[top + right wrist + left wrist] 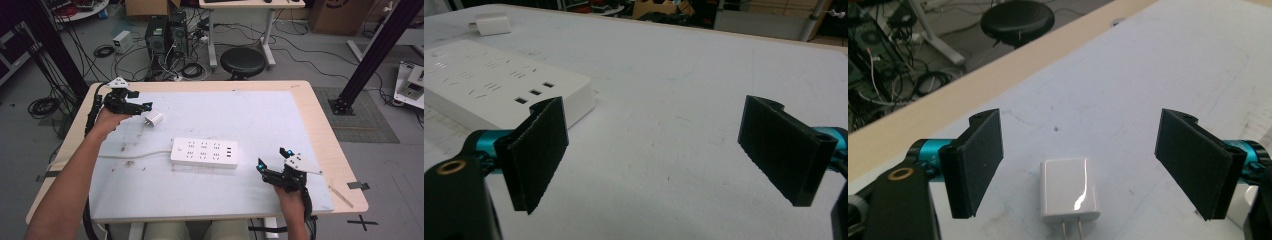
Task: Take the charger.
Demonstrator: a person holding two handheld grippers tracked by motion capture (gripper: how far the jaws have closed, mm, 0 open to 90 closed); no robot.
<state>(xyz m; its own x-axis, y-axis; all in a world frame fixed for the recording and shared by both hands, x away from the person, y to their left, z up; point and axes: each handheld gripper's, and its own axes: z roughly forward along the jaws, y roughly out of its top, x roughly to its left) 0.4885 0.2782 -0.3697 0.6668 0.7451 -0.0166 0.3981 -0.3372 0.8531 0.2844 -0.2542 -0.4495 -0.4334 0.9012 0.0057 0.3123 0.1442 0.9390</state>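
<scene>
A white power strip [205, 152] lies at the middle of the white mat, its cable running off to the left; its end with USB ports shows in the right gripper view [499, 85]. A small white plug adapter [153, 120] lies on the mat at the back left, prongs toward the camera in the left gripper view [1069, 196]. My left gripper [142, 112] is open just left of the adapter, which lies between its jaws without touching them [1078, 165]. My right gripper [272, 157] is open right of the strip, nothing between its jaws [651, 150].
The white mat [260, 115] covers most of a wooden table [320, 125]. A black stool [243, 62] stands behind the far edge, with computer towers and cables on the floor. A thin stick [340, 195] lies near the table's front right corner.
</scene>
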